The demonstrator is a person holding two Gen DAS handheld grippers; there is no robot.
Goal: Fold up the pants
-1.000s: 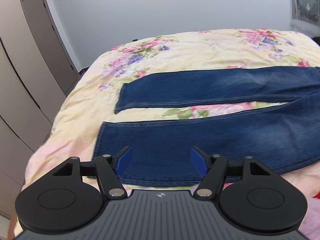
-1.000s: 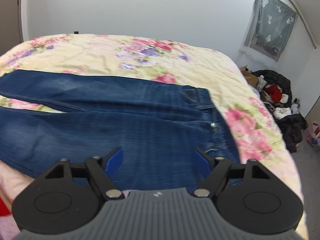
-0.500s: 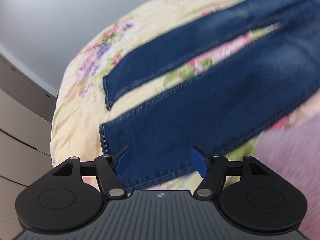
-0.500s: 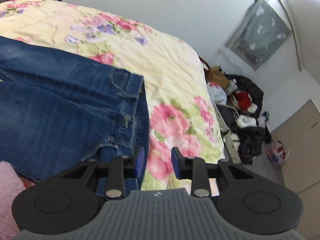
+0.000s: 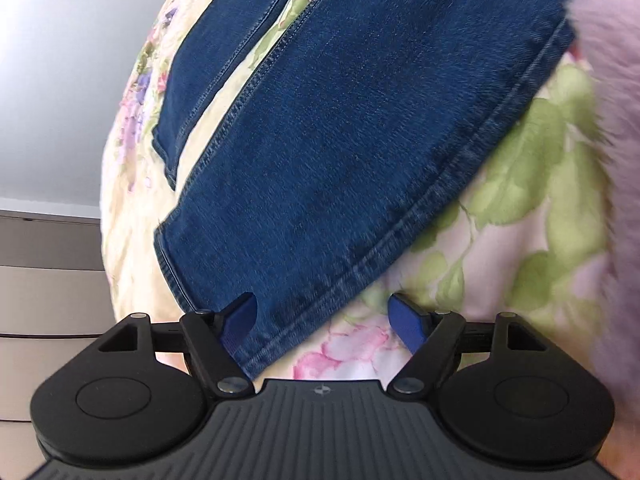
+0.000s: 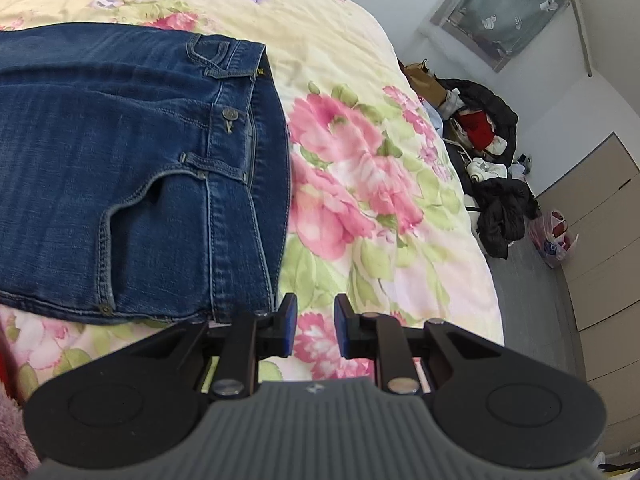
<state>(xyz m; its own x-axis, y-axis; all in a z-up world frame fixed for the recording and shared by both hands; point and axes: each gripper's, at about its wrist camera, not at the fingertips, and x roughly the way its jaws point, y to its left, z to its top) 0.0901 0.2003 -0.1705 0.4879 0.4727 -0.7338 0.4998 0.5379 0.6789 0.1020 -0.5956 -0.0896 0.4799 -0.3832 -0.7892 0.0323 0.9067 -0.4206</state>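
Observation:
Blue jeans (image 5: 340, 140) lie flat on a floral bedcover (image 5: 520, 208), their two legs side by side. My left gripper (image 5: 324, 318) hovers low over the near leg's hem; its jaws are opening wide. The hem corner lies between them beside the left finger (image 5: 240, 316), and no pad presses on it. In the right wrist view the jeans' waistband (image 6: 256, 160) with its button runs down the middle. My right gripper (image 6: 316, 314) sits just right of the waistband's near corner, jaws closing to a narrow gap with only bedcover (image 6: 360, 184) showing between them.
A fluffy pink fabric (image 5: 608, 60) fills the right edge of the left wrist view. Pale cabinet fronts (image 5: 48, 280) stand left of the bed. Right of the bed, a heap of clothes and bags (image 6: 492, 168) lies on the floor before a wardrobe (image 6: 600, 220).
The left gripper sank toward the near leg's hem and rolled, so the jeans now run diagonally. The right gripper swung right to the waistband's corner and its jaws narrowed from wide to a small gap.

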